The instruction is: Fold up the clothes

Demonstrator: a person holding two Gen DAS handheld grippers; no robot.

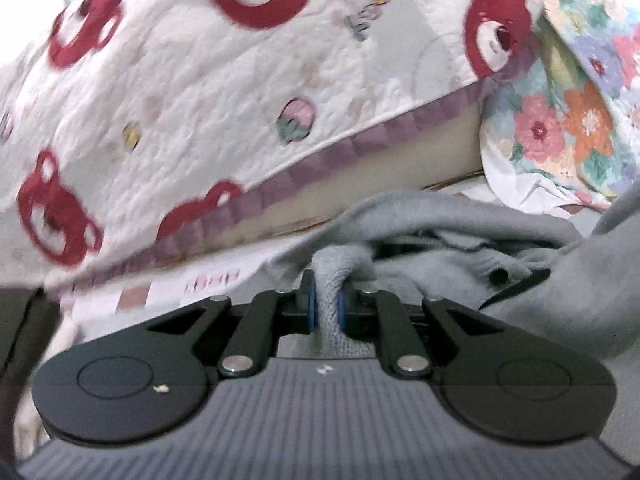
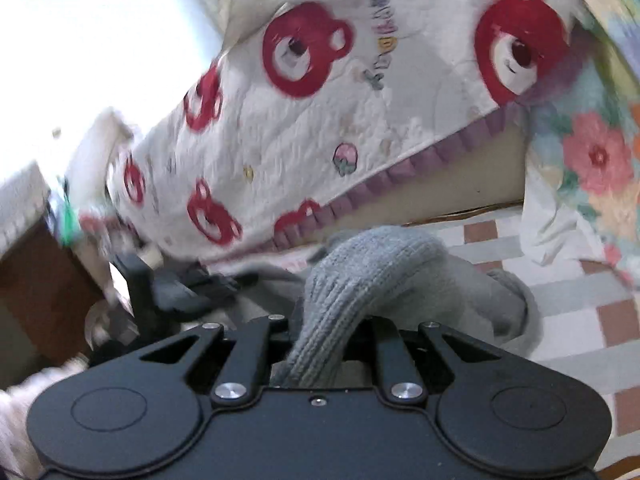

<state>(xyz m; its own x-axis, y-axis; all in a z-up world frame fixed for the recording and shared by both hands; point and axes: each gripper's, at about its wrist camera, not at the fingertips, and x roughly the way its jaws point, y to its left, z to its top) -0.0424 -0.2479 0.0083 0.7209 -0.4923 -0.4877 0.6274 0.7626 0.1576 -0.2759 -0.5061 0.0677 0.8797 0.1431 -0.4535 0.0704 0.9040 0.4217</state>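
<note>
L gripper (image 1: 325,309) jaws pinch grey knit sweater (image 1: 460,232); R gripper (image 2: 320,340) jaws clamp it too.

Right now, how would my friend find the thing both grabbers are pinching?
Look below the big white quilt with red bear faces, down on the checked sheet. There lies a crumpled grey knit sweater, pinched by the left gripper and the right gripper. It is the only plain grey, ribbed thing; the neighbouring flowered pillow and quilt are brightly patterned.
</note>
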